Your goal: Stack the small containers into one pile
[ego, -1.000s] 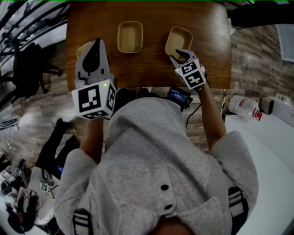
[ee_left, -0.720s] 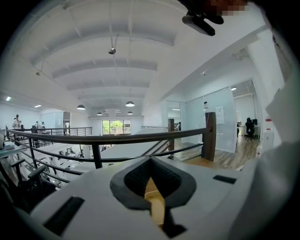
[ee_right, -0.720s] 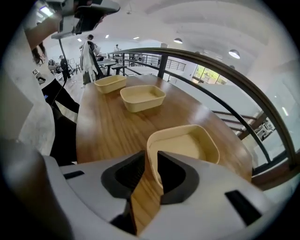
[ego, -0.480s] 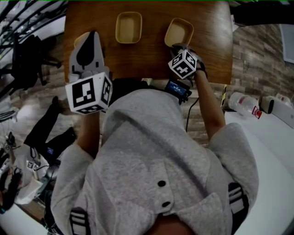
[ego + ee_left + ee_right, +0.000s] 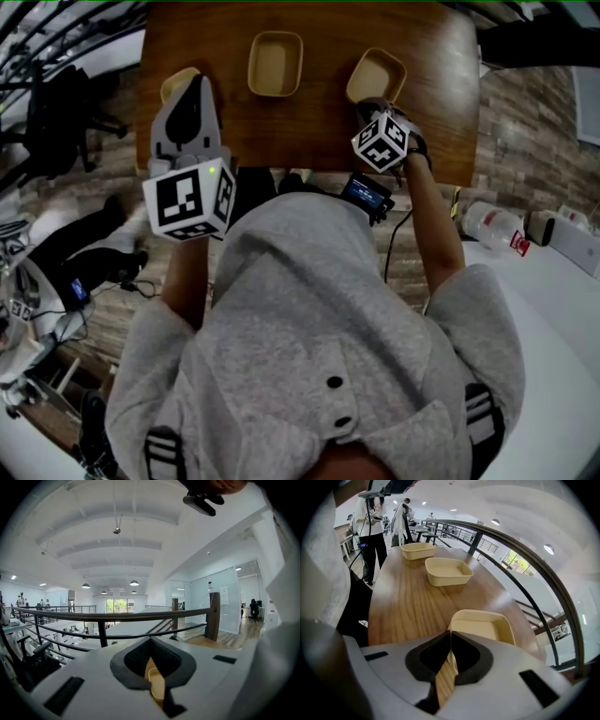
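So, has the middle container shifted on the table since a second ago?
No. The middle container keeps its place between the table's left and right edges.

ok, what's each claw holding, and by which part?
Left claw: small container, pinched by its rim. Right claw: jaws closing on the right container's near rim.

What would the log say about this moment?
left claw: shut on left container | right claw: closing on right container rim | middle container: on table
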`<state>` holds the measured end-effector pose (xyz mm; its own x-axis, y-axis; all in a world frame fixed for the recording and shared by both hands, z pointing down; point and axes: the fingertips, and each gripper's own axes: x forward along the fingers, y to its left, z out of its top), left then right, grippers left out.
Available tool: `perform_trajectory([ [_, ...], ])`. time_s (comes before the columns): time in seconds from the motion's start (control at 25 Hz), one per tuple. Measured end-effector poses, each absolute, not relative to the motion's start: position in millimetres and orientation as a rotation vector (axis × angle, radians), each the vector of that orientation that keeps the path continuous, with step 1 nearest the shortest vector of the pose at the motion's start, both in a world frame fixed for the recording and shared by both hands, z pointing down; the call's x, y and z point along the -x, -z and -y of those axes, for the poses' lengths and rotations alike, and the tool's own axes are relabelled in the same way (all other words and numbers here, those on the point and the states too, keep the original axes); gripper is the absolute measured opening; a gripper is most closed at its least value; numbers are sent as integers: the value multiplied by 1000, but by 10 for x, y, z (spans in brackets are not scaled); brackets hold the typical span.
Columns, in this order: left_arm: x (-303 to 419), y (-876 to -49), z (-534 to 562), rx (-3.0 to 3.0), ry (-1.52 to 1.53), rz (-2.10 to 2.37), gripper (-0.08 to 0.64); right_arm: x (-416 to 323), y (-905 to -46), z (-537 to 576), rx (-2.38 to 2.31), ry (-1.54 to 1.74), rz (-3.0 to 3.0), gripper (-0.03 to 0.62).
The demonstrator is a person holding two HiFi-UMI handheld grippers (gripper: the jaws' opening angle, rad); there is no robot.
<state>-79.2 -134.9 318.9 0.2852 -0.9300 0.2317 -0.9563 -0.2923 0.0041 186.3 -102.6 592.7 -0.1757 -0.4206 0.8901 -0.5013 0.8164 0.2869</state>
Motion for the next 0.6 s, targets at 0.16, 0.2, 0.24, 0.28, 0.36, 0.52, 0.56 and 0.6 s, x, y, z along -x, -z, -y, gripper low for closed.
perform_trajectory([
  [0.16,854,-3215,1348,-2391,-279,1778,11,-1802,-5833,1082,-702,-48,1802,26],
  [0.2,884,-3209,1352,-2389,-276,1782,11,-1765,-5810,1108,-701,-36,1802,26],
  [0.24,910,-3204,1350,-2387,-274,1788,11,-1730,-5787,1130,-697,-22,1802,26],
  [0.28,927,-3202,1344,-2386,-271,1793,11,-1700,-5762,1148,-694,-9,1804,26],
  [0.36,945,-3203,1326,-2382,-268,1799,11,-1653,-5702,1174,-690,15,1811,26],
  [0.52,968,-3196,1272,-2376,-271,1813,11,-1569,-5571,1196,-689,52,1839,26],
  [0.56,966,-3188,1254,-2376,-271,1818,11,-1553,-5537,1200,-689,65,1846,26],
  [0.6,964,-3178,1235,-2375,-268,1825,11,-1538,-5498,1208,-689,81,1852,26],
])
